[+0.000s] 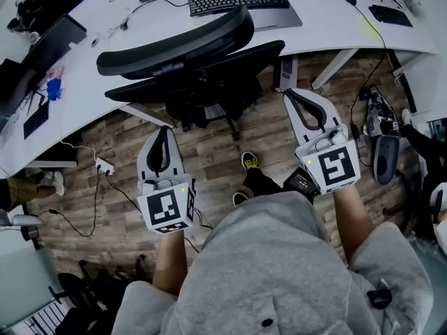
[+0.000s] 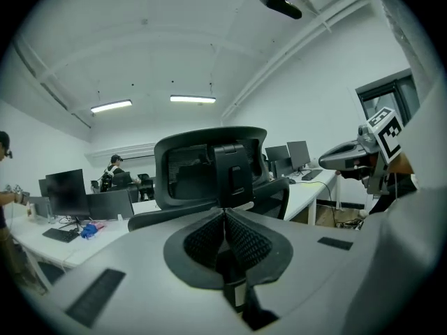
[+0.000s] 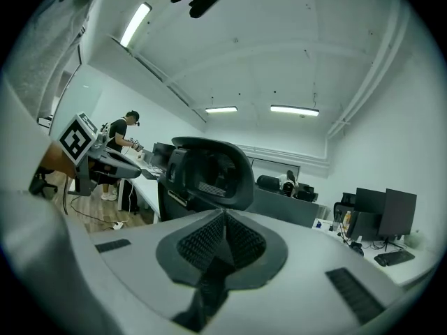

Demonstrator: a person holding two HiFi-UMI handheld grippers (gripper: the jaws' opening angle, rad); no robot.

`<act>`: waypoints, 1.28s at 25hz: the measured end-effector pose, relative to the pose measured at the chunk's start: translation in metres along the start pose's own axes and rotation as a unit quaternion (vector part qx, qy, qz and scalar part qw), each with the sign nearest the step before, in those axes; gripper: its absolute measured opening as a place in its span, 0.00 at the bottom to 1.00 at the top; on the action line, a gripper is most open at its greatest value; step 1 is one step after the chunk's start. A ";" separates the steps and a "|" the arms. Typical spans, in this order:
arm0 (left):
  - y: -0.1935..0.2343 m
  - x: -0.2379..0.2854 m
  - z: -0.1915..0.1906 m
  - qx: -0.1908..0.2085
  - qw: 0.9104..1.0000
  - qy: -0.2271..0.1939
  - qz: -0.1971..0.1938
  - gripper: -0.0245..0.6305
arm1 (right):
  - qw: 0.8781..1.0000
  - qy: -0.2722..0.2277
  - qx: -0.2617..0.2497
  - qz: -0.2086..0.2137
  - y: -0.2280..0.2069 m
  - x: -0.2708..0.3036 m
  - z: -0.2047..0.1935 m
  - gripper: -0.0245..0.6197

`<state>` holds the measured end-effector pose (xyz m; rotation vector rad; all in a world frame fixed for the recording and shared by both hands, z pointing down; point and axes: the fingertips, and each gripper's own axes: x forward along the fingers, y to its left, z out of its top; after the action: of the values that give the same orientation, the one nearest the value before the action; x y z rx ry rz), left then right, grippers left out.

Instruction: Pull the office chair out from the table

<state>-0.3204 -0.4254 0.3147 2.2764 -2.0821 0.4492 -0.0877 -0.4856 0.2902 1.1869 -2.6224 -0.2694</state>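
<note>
Two grippers, our left gripper [image 1: 163, 132] and right gripper [image 1: 293, 96], are hovering closed and empty, short of the chair [image 1: 188, 54], which is sitting pushed in at the desk [image 1: 328, 19]; we are judging the grasp and pull not yet begun.

No text, label, brand or number can be read in any view.
</note>
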 end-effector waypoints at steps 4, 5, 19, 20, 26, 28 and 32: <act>0.024 0.031 0.002 0.051 0.998 0.018 0.028 0.06 | 1.000 0.006 -0.029 0.006 -0.028 0.034 0.001 0.09; 0.032 0.037 0.001 0.058 0.997 0.023 0.035 0.06 | 0.999 0.013 -0.034 0.012 -0.033 0.043 -0.002 0.09; 0.155 0.097 -0.057 0.297 0.930 0.217 0.017 0.55 | 0.944 0.154 -0.246 0.156 -0.034 0.131 -0.055 0.40; 0.163 0.102 -0.063 0.321 0.917 0.236 0.003 0.56 | 0.937 0.165 -0.261 0.165 -0.033 0.136 -0.059 0.41; 0.178 0.143 -0.078 0.354 0.892 0.271 -0.068 0.56 | 0.891 0.216 -0.341 0.208 -0.025 0.169 -0.084 0.41; 0.174 0.154 -0.087 0.351 0.889 0.281 -0.089 0.56 | 0.880 0.221 -0.359 0.218 -0.017 0.175 -0.092 0.40; 0.172 0.166 -0.092 0.381 0.871 0.290 -0.110 0.56 | 0.867 0.223 -0.396 0.203 -0.017 0.185 -0.098 0.35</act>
<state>-0.4950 -0.5864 0.4102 2.1938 -1.4441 1.9257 -0.1640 -0.6427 0.4066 0.3438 -1.9410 -0.7793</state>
